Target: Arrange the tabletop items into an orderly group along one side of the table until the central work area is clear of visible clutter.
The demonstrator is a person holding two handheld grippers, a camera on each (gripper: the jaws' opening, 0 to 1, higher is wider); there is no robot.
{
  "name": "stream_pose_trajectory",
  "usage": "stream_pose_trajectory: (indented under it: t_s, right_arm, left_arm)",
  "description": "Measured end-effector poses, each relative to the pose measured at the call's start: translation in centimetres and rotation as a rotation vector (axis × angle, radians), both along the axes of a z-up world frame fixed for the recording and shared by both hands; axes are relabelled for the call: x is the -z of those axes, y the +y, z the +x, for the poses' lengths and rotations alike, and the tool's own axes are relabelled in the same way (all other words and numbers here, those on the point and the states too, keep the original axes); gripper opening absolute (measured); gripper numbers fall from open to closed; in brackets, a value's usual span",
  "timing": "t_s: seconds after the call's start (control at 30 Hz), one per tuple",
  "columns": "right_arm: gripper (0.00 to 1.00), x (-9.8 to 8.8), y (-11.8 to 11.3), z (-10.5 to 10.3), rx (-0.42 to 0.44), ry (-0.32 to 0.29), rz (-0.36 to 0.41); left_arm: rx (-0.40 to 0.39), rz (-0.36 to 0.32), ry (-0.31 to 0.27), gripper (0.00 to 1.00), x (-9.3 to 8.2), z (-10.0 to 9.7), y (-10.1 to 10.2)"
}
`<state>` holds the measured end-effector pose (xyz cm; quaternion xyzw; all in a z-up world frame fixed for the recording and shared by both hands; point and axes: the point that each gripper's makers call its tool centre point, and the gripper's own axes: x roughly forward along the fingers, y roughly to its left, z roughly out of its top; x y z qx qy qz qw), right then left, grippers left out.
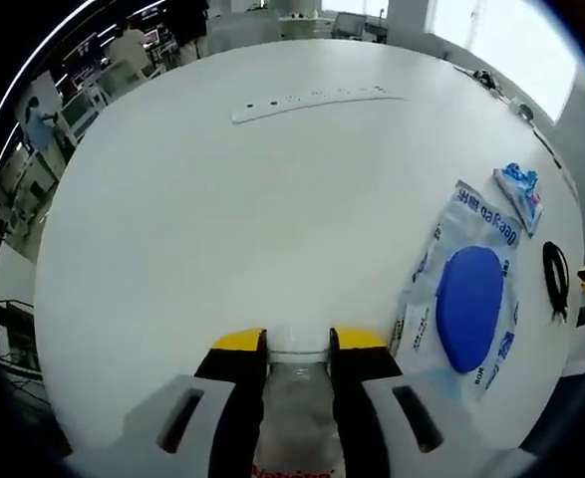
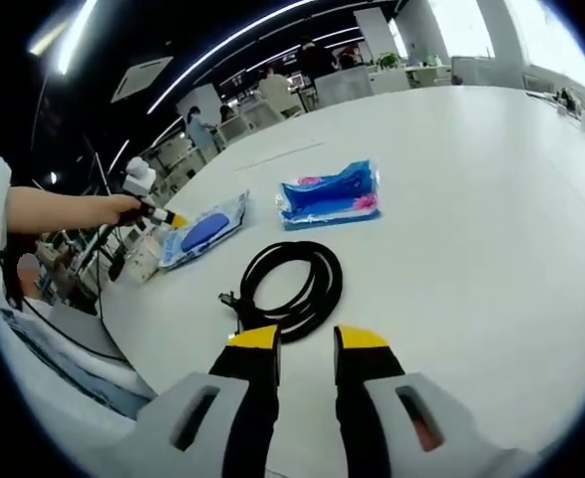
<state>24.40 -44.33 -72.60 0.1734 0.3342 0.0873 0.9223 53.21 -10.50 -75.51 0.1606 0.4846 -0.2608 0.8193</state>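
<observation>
The left hand-held gripper [image 1: 298,344] clamps a clear bottle [image 1: 297,398] for placing, while the right hand-held gripper [image 2: 306,341], jaws parted and empty, should next close on the black cable coil [image 2: 290,284].

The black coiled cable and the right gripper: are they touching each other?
Cannot tell. In the right gripper view the right gripper is open just short of the black cable; the yellow tip of its left finger overlaps the coil's near edge, so neither contact nor a gap shows plainly.
</observation>
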Motion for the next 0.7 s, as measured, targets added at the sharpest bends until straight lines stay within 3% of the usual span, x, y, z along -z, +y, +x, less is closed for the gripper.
stream_pose_trajectory:
  t_s: [0.17,0.27,0.47,0.7]
  right_arm:
    - [0.17,0.3,-0.5,-0.4,0.024,0.005,0.018]
    - [0.17,0.5,-0.8,-0.6,0.037,0.011,0.029]
    - [0.16,0.6,-0.3,0.0,0.024,0.008,0.039]
    - [0.15,0.6,0.9,0.5,-0.03,0.005,0.043]
  left_arm:
    - [0.023,-0.031,-0.037,0.22,-1.0,-0.9,0.2]
    - [-0.004,-0.118,-0.078,0.21,-2.7,-1.0,0.4]
    - [-0.112,-0.198,-0.164,0.21,-5.7,-1.8,3.1]
    - [-0.254,-0.313,-0.317,0.21,-10.9,-3.4,7.2]
